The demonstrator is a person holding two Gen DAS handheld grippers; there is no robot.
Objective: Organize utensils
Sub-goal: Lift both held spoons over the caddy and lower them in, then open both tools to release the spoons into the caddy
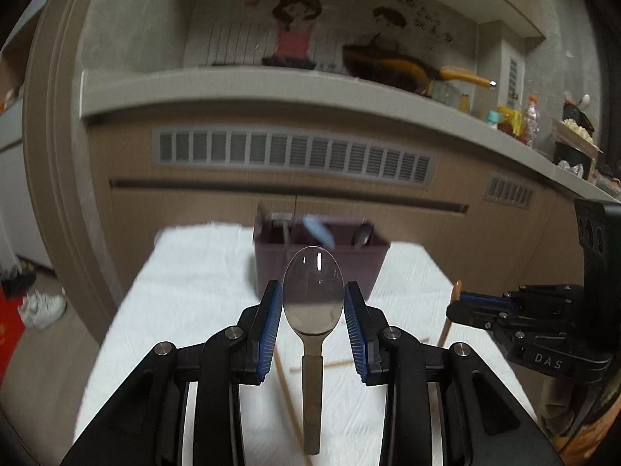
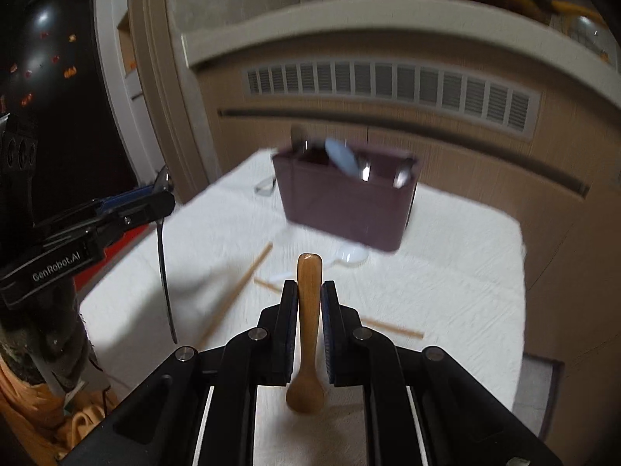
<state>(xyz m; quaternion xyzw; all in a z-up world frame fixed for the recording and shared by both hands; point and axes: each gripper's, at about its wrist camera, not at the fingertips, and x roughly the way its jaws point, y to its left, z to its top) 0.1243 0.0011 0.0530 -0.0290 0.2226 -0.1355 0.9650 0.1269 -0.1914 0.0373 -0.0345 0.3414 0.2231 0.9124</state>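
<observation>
My left gripper point(image 1: 313, 291) is shut on the bowl of a metal spoon point(image 1: 313, 310), handle hanging down, above the white cloth point(image 1: 194, 291). My right gripper point(image 2: 309, 287) is shut on the handle of a wooden spoon point(image 2: 307, 310), bowl toward the camera. A dark purple utensil caddy point(image 1: 310, 264) stands ahead at the table's far side, holding metal spoons and a pale blue utensil point(image 2: 341, 157); it also shows in the right wrist view point(image 2: 345, 206). The left gripper with its spoon shows at the left of the right wrist view point(image 2: 155, 198). The right gripper shows at the right of the left wrist view point(image 1: 454, 305).
Wooden chopsticks point(image 2: 236, 291) lie scattered on the cloth, also seen under the left gripper point(image 1: 287, 396). A white plastic spoon point(image 2: 349, 256) lies in front of the caddy. A metal piece point(image 2: 264, 188) lies left of the caddy. Cabinets with a vent point(image 1: 295, 155) stand behind the table.
</observation>
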